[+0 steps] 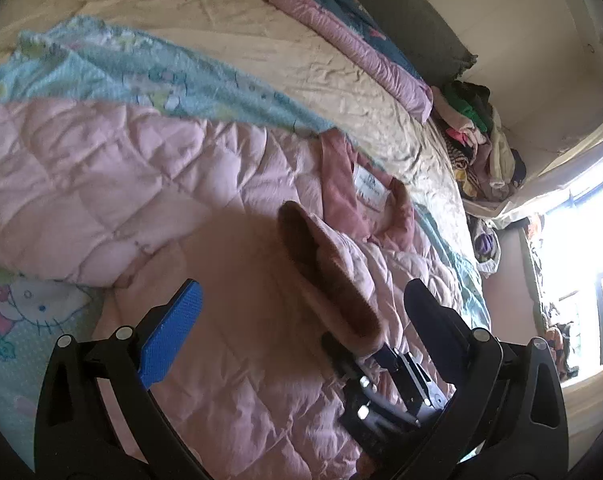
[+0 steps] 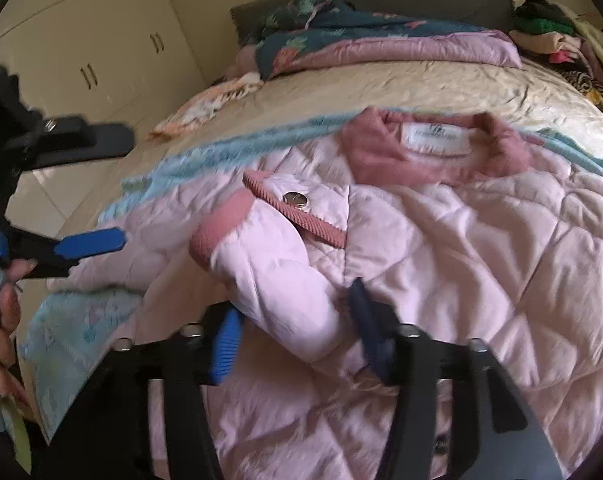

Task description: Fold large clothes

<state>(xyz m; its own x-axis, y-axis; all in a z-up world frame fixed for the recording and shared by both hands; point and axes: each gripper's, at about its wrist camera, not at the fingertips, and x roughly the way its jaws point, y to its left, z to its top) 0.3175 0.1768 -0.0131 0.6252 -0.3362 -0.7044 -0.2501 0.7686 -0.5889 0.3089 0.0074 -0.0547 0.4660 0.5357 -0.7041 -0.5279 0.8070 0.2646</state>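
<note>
Nearest the lens in the right wrist view stood the right gripper (image 2: 297, 336), jaws parted, with a sleeve (image 2: 277, 276) of the pink quilted jacket (image 2: 481, 264) lying between the pads; whether the pads pressed it could not be told through the blur. Bed (image 2: 441, 84), largest item, ran to the far wall under a cream bedspread (image 1: 301, 52). Blue cartoon-print blanket (image 1: 113, 68) was spread across the bedspread, beneath the jacket. Pink quilted jacket, the task's garment, lay open on that blanket, filling the near half of both views, with its darker pink collar (image 2: 433, 152) and white label (image 2: 439, 138) toward the far side. Dark floral quilt with a mauve edge (image 2: 361, 40) was bunched at the far end. Heap of mixed clothes (image 1: 481, 140) was piled at the far right, beside the bed. White wardrobe doors (image 2: 89, 48) stood at the far left. Left gripper (image 1: 301, 308), jaws wide apart and gripping nothing, hung above the jacket, a brown-cuffed fold (image 1: 329, 280) rising between the fingers without touching either. Metal snap button (image 2: 295, 199) sat on a ribbed pink tab near the sleeve.
</note>
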